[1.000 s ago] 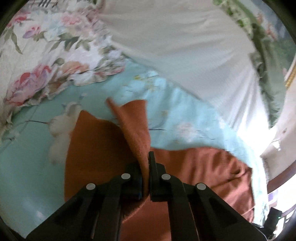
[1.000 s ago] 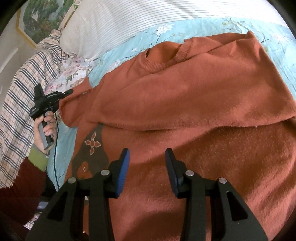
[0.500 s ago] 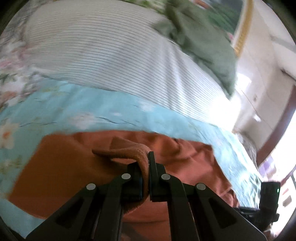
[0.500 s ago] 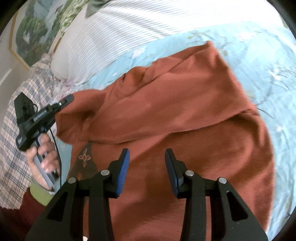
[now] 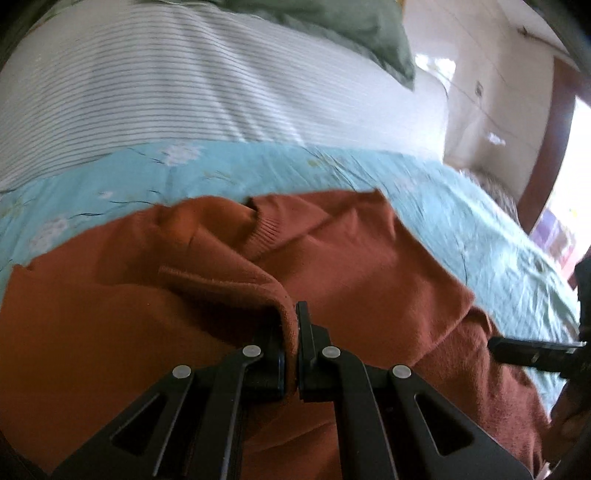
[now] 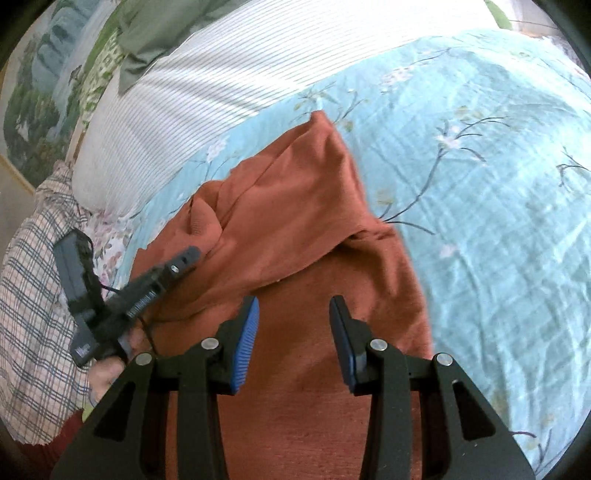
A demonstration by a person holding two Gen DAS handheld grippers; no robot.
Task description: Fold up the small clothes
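A rust-orange knitted sweater (image 5: 351, 266) lies on the light blue flowered bedspread (image 5: 461, 206). My left gripper (image 5: 290, 325) is shut on a fold of the sweater's edge and holds it over the body of the garment, near the ribbed collar (image 5: 266, 225). In the right wrist view the same sweater (image 6: 306, 206) lies partly folded over itself, and the left gripper (image 6: 188, 256) reaches in from the left, held by a hand (image 6: 107, 369). My right gripper (image 6: 293, 317) hovers open above the sweater's lower part, nothing between its blue pads (image 6: 246, 339).
A white striped pillow (image 5: 203, 81) and a green cushion (image 5: 354, 29) lie beyond the sweater. A plaid cloth (image 6: 33, 288) sits at the left. The right gripper's tip (image 5: 532, 352) shows at the right edge in the left wrist view.
My left gripper has carried the pinched sweater edge across to the right, over the body of the garment. The right gripper's view has swung right, showing more bare bedspread.
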